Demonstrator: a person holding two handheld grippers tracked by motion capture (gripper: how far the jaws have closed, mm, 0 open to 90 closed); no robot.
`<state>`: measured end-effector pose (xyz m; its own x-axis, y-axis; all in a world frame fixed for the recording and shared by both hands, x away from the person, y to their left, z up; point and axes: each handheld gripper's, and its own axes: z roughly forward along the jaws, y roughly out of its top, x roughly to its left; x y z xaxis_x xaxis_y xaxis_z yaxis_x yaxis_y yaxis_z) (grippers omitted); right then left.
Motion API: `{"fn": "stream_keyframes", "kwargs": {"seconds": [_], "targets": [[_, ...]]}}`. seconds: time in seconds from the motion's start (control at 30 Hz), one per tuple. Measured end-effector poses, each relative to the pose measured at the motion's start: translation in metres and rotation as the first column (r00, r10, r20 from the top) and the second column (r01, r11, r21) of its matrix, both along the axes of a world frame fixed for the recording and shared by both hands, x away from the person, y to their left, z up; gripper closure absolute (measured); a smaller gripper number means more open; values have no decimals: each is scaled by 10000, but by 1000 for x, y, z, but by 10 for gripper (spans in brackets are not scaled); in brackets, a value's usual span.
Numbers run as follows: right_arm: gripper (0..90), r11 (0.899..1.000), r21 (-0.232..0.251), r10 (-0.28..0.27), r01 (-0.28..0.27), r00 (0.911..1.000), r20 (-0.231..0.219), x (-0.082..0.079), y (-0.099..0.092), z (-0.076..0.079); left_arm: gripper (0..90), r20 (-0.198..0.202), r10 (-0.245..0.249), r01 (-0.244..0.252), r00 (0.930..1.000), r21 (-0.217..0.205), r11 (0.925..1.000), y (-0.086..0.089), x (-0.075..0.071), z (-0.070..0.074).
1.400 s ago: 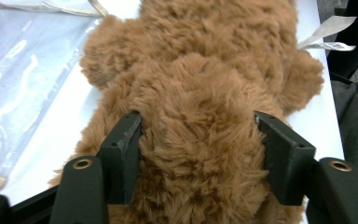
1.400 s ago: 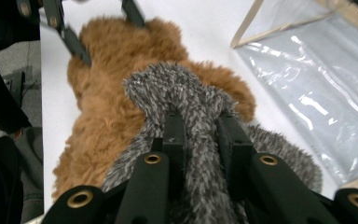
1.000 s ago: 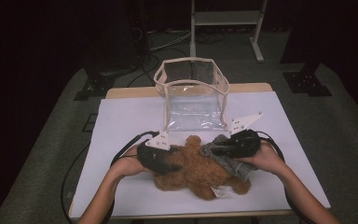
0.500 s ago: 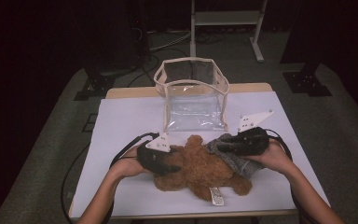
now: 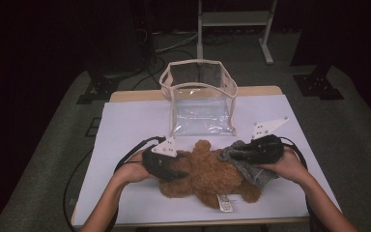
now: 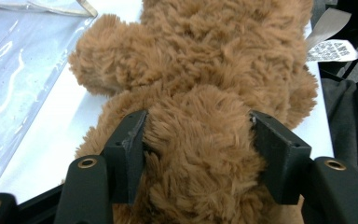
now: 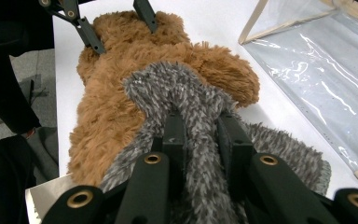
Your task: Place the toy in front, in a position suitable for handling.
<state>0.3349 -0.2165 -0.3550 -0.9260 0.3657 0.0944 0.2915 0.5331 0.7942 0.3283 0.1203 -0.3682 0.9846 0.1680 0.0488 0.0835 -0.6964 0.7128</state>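
1. The brown teddy bear (image 5: pixel 207 176) lies flat on the white table (image 5: pixel 125 125), between the two grippers, with a white label (image 5: pixel 224 204) at its near edge.
2. The left gripper (image 6: pixel 198 149) is about half open and clenched on one furry end of the bear; both pads press into the brown fur.
3. The right gripper (image 7: pixel 203 135) is almost closed and pinches a fold of grey fuzzy cloth (image 7: pixel 186 98). This cloth lies over the bear's other end.
4. Seen from above, the left gripper (image 5: pixel 166 166) is at the bear's left and the right gripper (image 5: pixel 251 152) at its right, each in a hand.
5. The bear's fur is long and shaggy, and the cloth is grey with white specks.
6. A clear plastic bag (image 5: pixel 200 104) with a beige border stands open just beyond both grippers.
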Motion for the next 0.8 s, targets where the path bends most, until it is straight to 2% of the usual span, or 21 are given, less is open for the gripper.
{"fn": "stream_keyframes", "kwargs": {"seconds": [0.07, 0.2, 0.37, 0.53, 0.7, 0.8], "targets": [[749, 10000, 53, 15, -15, 10000, -38, -1, 1, -2, 370, -35, -30, 30, 10000, -232, 9997, -2, 0, 5], [749, 9998, 95, 177, -176, 9998, -95, -4, 2, -2, 378, -20, -303, 304, 9995, 173, 9994, -15, 0, 2], [749, 9998, -34, 195, -195, 9998, 96, -8, -1, 3, 406, -89, -335, 336, 9994, 170, 9993, -17, -4, -2], [749, 9999, -92, -88, 92, 9991, 406, -4, -4, 12, 412, 13, -529, 528, 9986, 394, 9978, -19, -7, -2], [749, 9998, -165, 128, -126, 9998, 157, -4, 4, 2, 411, 8, -593, 593, 9982, 441, 9973, -18, -8, -2], [749, 9999, 44, 150, -150, 9999, 7, -4, 4, -4, 412, -5, -608, 608, 9981, 420, 9973, -17, -9, -3]]}}
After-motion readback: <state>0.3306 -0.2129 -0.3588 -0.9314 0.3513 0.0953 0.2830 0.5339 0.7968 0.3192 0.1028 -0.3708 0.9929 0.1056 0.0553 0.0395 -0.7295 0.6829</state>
